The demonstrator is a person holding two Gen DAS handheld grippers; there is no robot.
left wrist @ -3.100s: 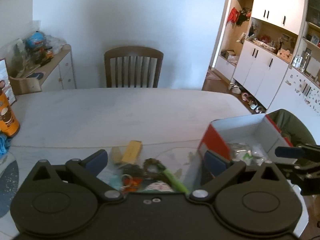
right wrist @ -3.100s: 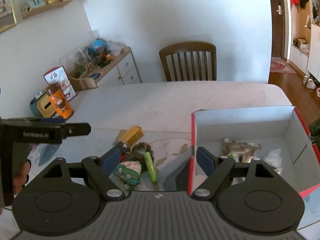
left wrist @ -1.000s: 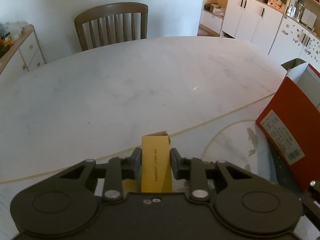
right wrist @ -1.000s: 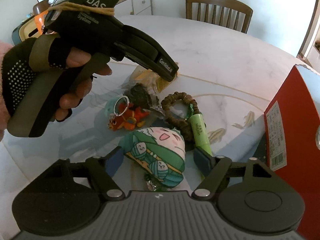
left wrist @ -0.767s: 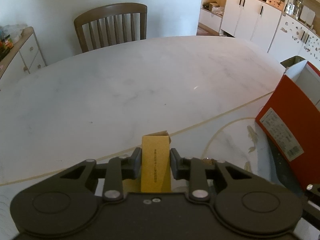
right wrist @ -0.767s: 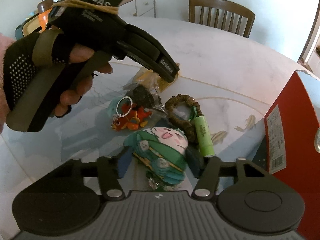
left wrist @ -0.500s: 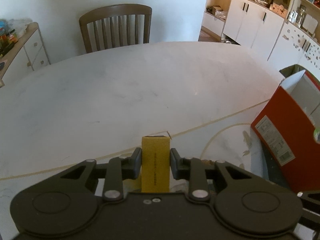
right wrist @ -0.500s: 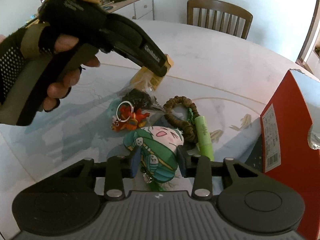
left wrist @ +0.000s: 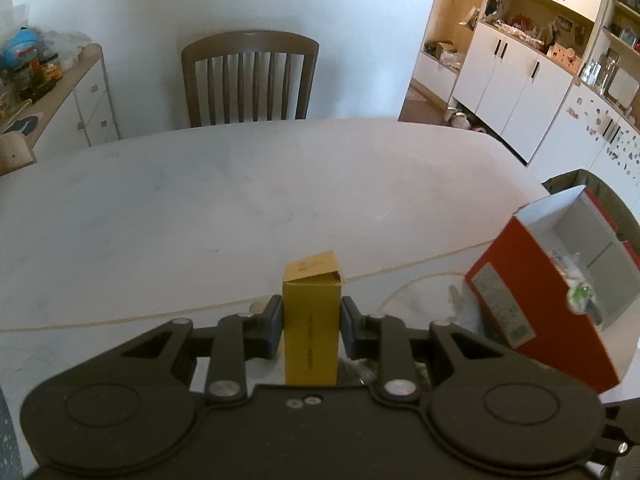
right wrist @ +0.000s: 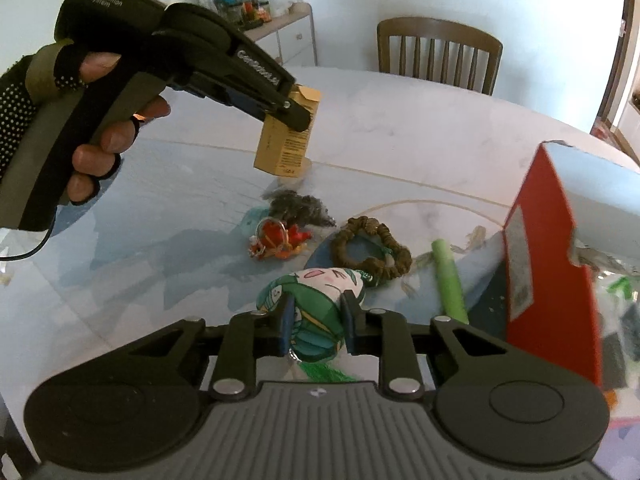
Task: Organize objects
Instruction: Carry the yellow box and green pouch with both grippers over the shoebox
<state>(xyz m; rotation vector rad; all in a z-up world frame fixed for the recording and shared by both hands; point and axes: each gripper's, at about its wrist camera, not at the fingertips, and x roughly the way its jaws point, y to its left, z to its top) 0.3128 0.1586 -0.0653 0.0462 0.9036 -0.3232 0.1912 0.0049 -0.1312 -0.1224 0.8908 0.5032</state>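
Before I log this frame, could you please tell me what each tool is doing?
Left tool: closed on the yellow carton.
Right tool: closed on the green plush toy.

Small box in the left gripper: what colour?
Mustard yellow; the small box shows best in the left wrist view.

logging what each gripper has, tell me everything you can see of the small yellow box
The small yellow box is a slim cardboard carton, mustard yellow, with dark print and a barcode on its sides. Its top flap is slightly open. The left gripper is shut on it, pads on two opposite sides. In the right wrist view it hangs tilted, clear above the table; nothing else touches it.
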